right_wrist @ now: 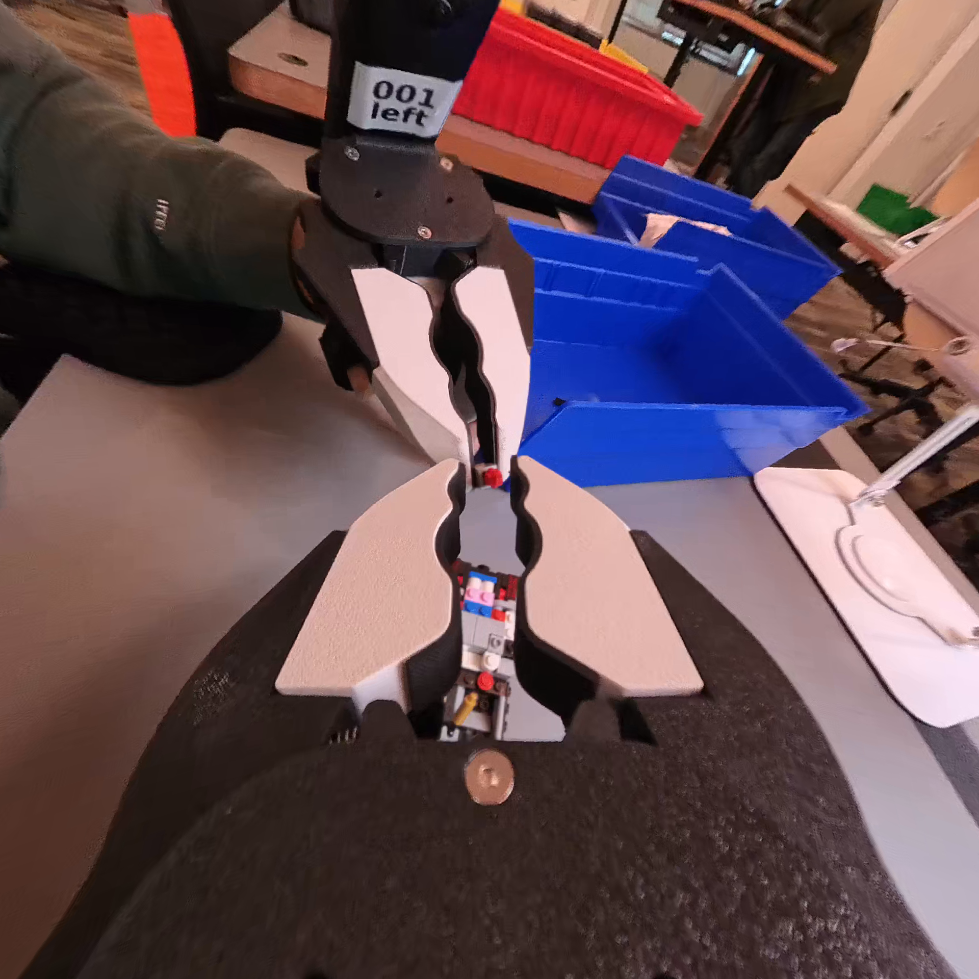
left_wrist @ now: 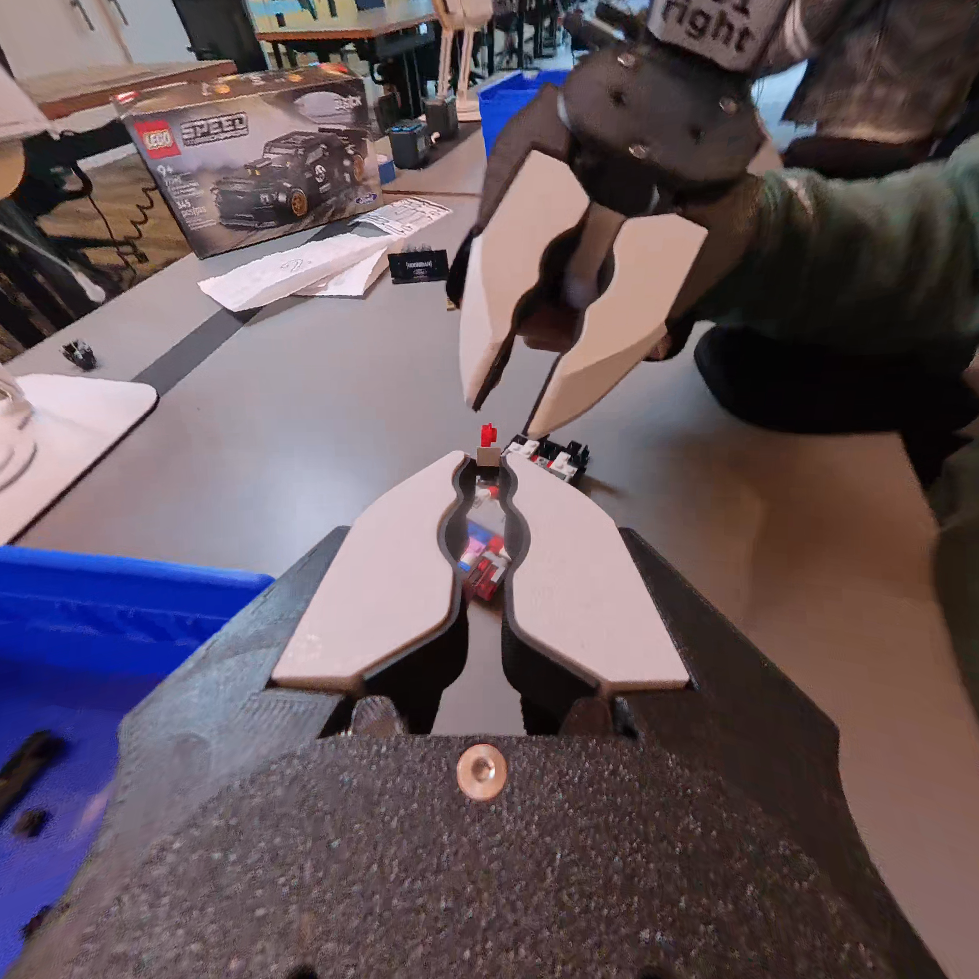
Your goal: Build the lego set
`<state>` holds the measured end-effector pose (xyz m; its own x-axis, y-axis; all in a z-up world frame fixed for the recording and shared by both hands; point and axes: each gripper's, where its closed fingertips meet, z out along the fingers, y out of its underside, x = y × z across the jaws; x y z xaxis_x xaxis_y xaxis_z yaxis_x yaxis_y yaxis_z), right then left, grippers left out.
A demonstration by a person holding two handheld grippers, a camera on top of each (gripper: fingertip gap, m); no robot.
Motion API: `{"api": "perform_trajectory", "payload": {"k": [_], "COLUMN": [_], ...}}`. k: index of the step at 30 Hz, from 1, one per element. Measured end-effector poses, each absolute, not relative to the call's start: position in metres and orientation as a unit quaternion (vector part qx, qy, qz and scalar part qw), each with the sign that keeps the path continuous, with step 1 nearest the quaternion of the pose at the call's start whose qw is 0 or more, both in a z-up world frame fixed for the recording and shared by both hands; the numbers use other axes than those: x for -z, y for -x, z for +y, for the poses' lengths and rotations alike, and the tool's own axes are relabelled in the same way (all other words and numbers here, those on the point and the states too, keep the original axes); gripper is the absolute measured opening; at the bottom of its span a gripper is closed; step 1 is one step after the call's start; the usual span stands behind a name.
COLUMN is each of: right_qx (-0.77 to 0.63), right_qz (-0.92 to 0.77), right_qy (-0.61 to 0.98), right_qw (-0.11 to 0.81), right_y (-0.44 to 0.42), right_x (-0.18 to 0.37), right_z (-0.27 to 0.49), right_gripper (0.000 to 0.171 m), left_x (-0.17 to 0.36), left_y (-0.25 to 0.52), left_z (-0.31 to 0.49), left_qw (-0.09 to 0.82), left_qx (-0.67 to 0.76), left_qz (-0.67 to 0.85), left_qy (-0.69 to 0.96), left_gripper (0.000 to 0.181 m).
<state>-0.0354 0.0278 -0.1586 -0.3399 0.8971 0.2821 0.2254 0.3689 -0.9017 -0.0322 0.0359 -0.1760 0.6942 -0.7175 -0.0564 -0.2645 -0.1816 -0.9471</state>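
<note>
Pinching a small tan brick (left_wrist: 488, 455) with a red piece (left_wrist: 487, 434) on its top, the left gripper (left_wrist: 483, 460) holds it at the very tips of its fingers (left_wrist: 392, 567), which are pressed nearly together on the brick. In the right wrist view the same brick (right_wrist: 486, 475) sits between the tips of the left gripper (right_wrist: 484, 466), with the red stud facing the camera.

A brick model (right_wrist: 484, 641) lies on the desk (left_wrist: 296, 424) below both grippers. Its long axis runs along the line between the two grippers, lengthwise under the gap of the right fingers (right_wrist: 386, 593). Blue, pink and red bricks sit at the end toward the left gripper; a yellow peg (right_wrist: 467, 707) is at the end nearer the right camera. In the left wrist view the model (left_wrist: 484, 556) shows in part through the finger gap, and its black-and-white end (left_wrist: 551, 458) projects beyond the tips.

The right gripper (right_wrist: 487, 479) has its fingers spread apart and grips nothing; its tips (left_wrist: 500, 418) stand just above the far end of the model, close to the held brick.

A blue bin (right_wrist: 688, 371) stands just beside the left gripper. A set box (left_wrist: 254, 159), paper sheets (left_wrist: 302, 275) and a white pad (left_wrist: 69, 424) lie farther off on the desk.
</note>
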Motion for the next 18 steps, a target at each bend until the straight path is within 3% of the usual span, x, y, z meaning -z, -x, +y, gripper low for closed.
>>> {"api": "perform_trajectory", "payload": {"k": [4, 18], "right_qx": [-0.400, -0.430], "right_qz": [-0.730, -0.726], "right_qy": [0.394, 0.388], "right_qw": [0.391, 0.371], "right_y": [0.034, 0.028], "right_x": [0.170, 0.162], "right_z": [0.022, 0.019], "right_gripper": [0.007, 0.005], "left_x": [0.183, 0.172], "left_y": [0.026, 0.023], "left_z": [0.031, 0.025], "left_qw": [0.545, 0.563], "left_qx": [0.165, 0.172], "left_qz": [0.382, 0.395], "left_qy": [0.728, 0.705], "left_gripper": [0.008, 0.009]}}
